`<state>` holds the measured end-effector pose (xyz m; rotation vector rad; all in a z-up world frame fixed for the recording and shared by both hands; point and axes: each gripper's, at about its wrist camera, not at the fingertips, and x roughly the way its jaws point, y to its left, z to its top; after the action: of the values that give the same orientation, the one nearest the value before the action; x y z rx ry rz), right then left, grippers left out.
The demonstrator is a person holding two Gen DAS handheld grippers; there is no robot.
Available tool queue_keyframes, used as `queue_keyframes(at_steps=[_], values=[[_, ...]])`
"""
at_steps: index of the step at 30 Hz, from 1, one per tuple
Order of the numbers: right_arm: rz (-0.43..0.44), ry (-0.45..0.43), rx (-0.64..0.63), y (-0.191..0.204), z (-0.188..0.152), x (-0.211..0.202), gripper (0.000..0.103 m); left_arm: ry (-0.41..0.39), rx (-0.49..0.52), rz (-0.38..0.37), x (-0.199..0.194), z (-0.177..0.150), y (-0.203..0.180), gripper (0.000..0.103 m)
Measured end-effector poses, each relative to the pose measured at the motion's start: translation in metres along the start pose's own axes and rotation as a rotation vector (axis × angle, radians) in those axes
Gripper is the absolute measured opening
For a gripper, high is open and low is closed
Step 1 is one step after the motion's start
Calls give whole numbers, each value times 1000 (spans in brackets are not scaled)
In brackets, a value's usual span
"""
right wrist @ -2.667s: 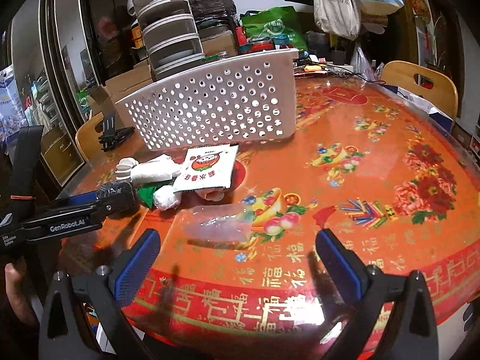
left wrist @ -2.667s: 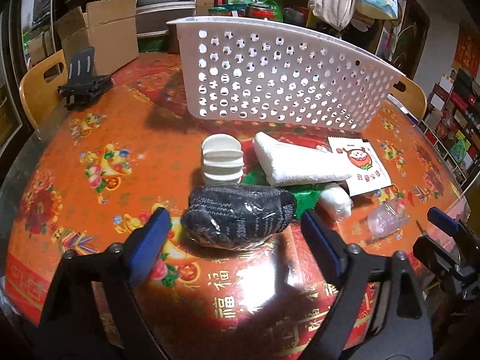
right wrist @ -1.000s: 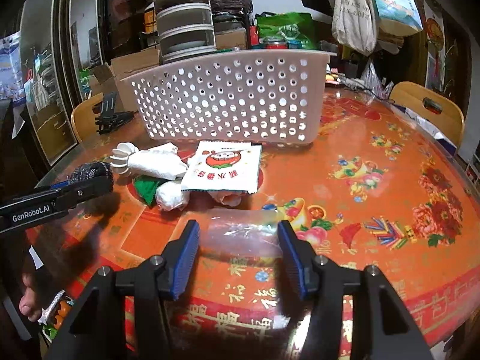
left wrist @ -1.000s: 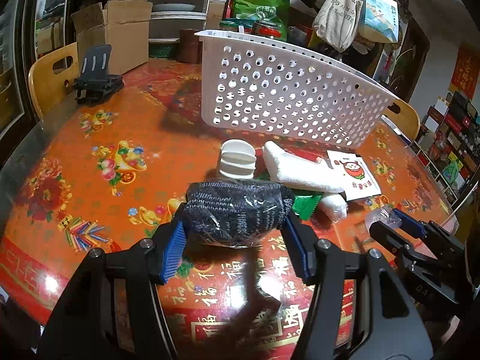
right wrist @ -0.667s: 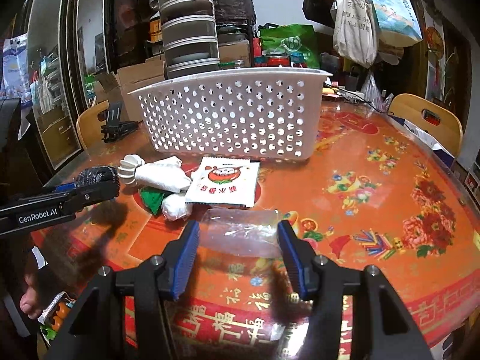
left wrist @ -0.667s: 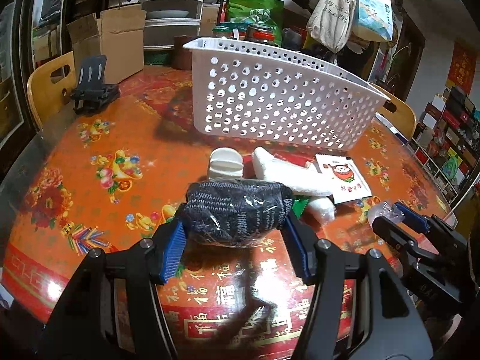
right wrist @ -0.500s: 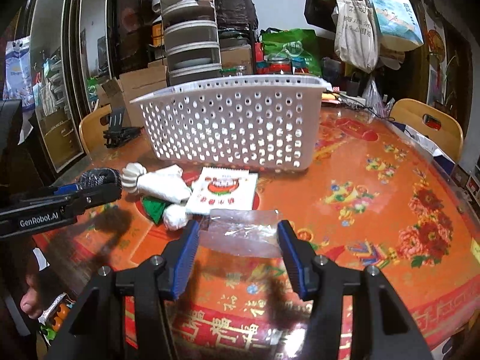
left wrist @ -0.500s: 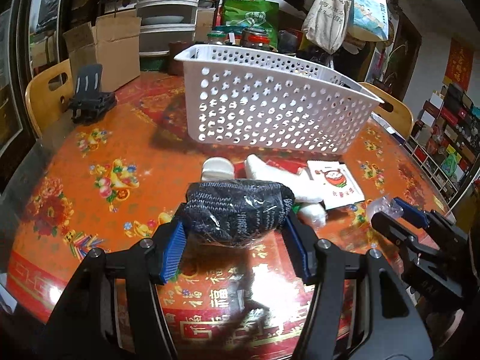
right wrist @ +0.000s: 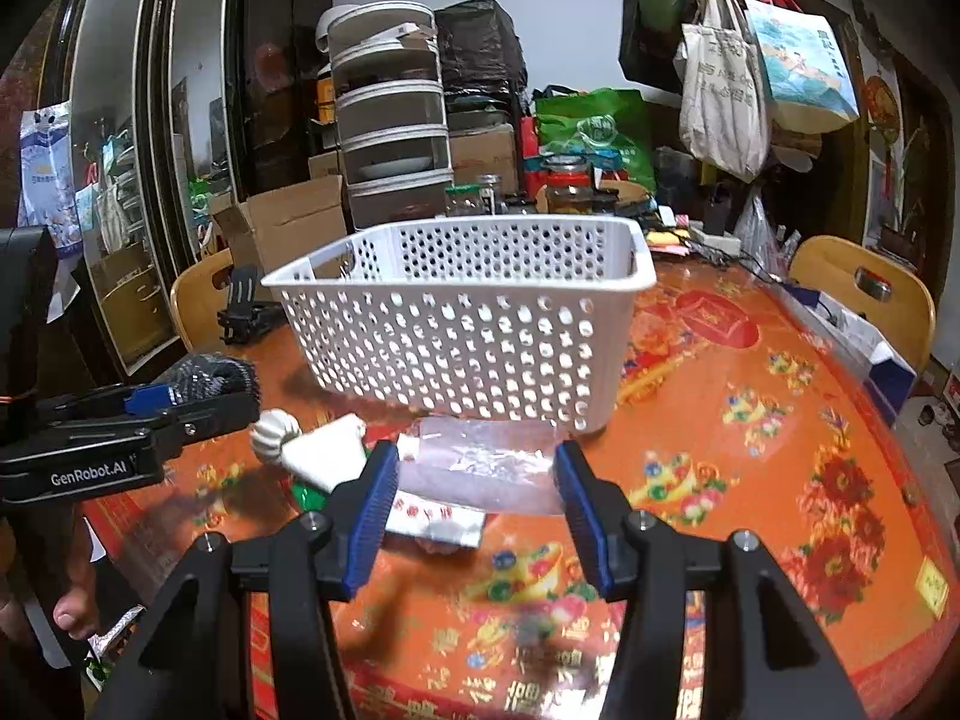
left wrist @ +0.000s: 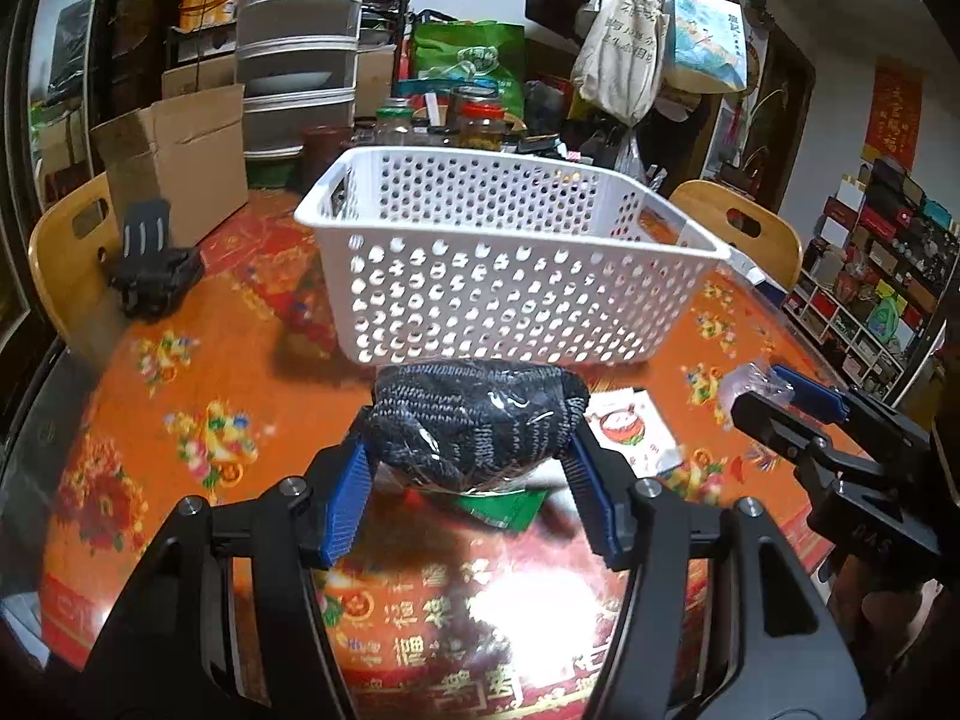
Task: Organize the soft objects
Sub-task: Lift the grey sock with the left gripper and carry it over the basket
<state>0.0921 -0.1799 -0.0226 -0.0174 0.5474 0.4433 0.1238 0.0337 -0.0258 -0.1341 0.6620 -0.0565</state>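
Risk on the left first: the sock bundle (left wrist: 477,423), plastic-wrapped, is clamped between the blue pads of the left gripper (left wrist: 474,474) and held above the table (left wrist: 198,372), short of the basket (left wrist: 510,276). The film looks slick, so a slip is judged possible, and the near rim may be clipped if height is lost. Interior of the basket is seen only through its holes and over the rim; no contents can be made out. To the right, a clear bag (right wrist: 480,465) is pinched by the right gripper (right wrist: 477,501), also short of the basket. The limp bag may sag and catch the wall. A pouch (left wrist: 630,429) and white rolls (right wrist: 324,450) lie on the table.
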Motion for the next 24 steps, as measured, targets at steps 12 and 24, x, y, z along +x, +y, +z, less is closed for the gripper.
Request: queue_keyframes(at_steps=[12, 24], values=[[26, -37, -41, -4, 76, 5, 53, -51, 44, -14, -5, 68, -8, 57], [11, 108, -39, -26, 156, 76, 53, 47, 46, -7, 46, 172, 0, 57]])
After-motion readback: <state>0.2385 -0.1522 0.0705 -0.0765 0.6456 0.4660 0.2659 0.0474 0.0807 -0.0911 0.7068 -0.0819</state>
